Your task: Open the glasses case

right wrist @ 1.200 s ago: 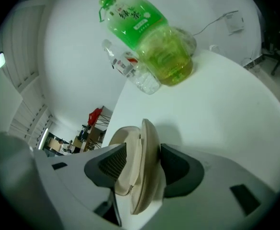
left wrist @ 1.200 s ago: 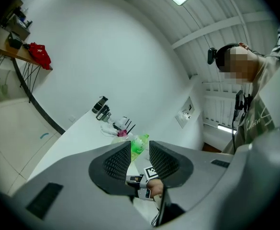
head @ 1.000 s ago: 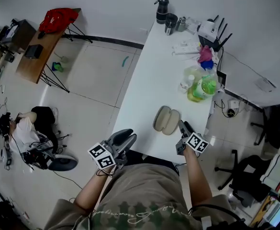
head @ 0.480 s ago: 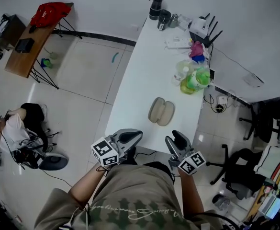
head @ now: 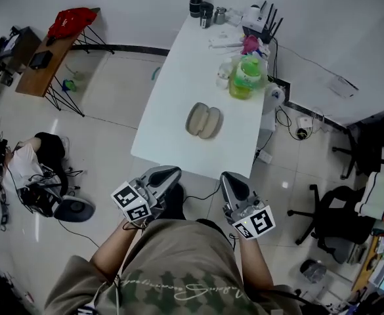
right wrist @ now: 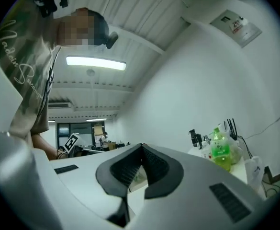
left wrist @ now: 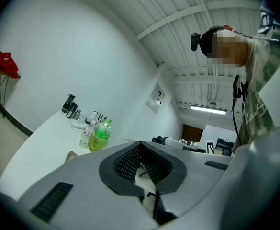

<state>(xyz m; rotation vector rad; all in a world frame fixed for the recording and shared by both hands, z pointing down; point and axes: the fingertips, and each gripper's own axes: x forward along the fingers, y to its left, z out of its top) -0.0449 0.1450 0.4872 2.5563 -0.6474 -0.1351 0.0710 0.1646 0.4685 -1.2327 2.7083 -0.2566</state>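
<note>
Open glasses case (head: 203,121) on counter (head: 178,90), 12 o'clock of left gripper (head: 169,172) and right gripper (head: 231,178); both clenched empty, right just closed.

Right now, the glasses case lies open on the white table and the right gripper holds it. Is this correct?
Not quite. The glasses case lies open on the white table, but the right gripper is shut and empty, off the table near the person's body, as the head view shows.

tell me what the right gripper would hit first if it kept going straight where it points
Likely the glasses case: the shut, empty right gripper points level across the table toward it. It may ride high enough to pass over; height is unclear.
</note>
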